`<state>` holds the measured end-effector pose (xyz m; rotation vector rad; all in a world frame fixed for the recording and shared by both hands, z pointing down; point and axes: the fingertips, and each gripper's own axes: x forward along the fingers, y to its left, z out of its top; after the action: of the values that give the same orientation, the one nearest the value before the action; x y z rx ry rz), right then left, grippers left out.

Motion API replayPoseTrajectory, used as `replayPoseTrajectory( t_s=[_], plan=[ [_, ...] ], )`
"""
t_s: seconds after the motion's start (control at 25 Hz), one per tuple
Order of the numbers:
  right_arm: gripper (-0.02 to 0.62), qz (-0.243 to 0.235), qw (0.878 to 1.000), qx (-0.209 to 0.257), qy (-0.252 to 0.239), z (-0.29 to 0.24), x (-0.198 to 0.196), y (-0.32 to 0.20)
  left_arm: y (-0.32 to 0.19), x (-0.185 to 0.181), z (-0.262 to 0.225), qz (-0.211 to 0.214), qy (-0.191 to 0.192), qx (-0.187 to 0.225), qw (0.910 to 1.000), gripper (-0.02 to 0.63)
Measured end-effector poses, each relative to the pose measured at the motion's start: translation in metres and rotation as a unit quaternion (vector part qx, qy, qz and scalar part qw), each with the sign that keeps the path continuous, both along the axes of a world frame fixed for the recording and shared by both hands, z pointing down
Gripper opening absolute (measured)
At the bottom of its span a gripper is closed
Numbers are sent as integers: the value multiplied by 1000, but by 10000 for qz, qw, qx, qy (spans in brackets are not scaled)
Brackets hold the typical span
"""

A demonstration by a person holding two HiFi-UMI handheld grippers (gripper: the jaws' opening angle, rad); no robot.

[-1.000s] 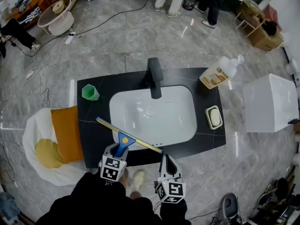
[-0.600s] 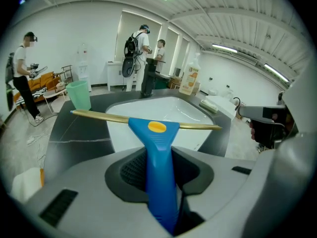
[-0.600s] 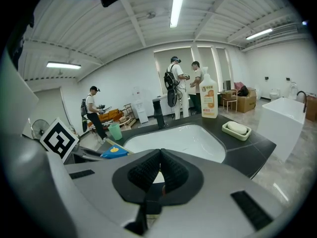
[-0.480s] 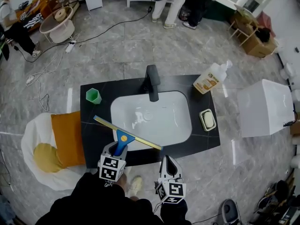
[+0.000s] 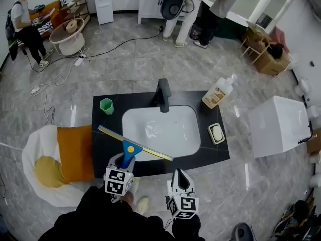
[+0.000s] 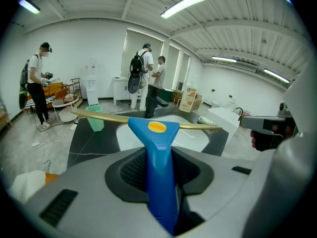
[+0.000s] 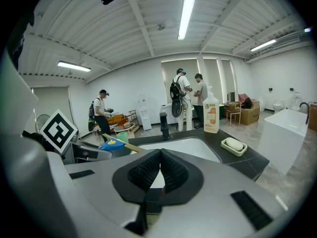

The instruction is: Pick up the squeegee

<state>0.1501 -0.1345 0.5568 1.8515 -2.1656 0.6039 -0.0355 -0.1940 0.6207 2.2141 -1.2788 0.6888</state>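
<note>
The squeegee (image 5: 128, 149) has a blue handle with a yellow dot and a long brass-coloured blade (image 5: 134, 142). It hangs lifted above the front edge of the black counter (image 5: 100, 144). My left gripper (image 5: 124, 161) is shut on the blue handle (image 6: 157, 175), and the blade (image 6: 99, 118) stretches across that gripper's view. To the right of it, my right gripper (image 5: 180, 180) hovers off the counter's front edge. Its pads (image 7: 171, 174) meet with nothing between them. In the right gripper view the squeegee (image 7: 115, 144) shows at the left.
A white sink (image 5: 160, 132) with a black tap (image 5: 162, 95) fills the counter's middle. On the counter stand a green cup (image 5: 106, 106), a soap bottle (image 5: 216, 95) and a soap dish (image 5: 216, 133). A white box (image 5: 278, 125) stands at the right, orange cushions (image 5: 72, 153) at the left, people behind.
Both grippers have risen, and the squeegee has come up with the left one. The counter and sink look smaller and farther below. Neither grip has altered.
</note>
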Motion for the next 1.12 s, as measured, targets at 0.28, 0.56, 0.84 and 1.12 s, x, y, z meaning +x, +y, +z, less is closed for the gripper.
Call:
replayPoseTrajectory(
  t_s=[0.28, 0.56, 0.84, 1.12],
  plan=[
    [14, -93, 9992, 377, 56, -36, -2, 26, 26, -7, -45, -192, 131, 422, 9988, 135],
    [14, -196, 9972, 717, 126, -65, 1, 58, 60, -9, -91, -344, 233, 857, 9955, 135],
    [14, -288, 9945, 995, 145, -83, 0, 94, 104, -15, -121, -447, 248, 1206, 9914, 135],
    [14, -373, 9922, 1182, 132, -100, -5, 129, 144, -25, -139, -553, 227, 1405, 9883, 134]
  ],
)
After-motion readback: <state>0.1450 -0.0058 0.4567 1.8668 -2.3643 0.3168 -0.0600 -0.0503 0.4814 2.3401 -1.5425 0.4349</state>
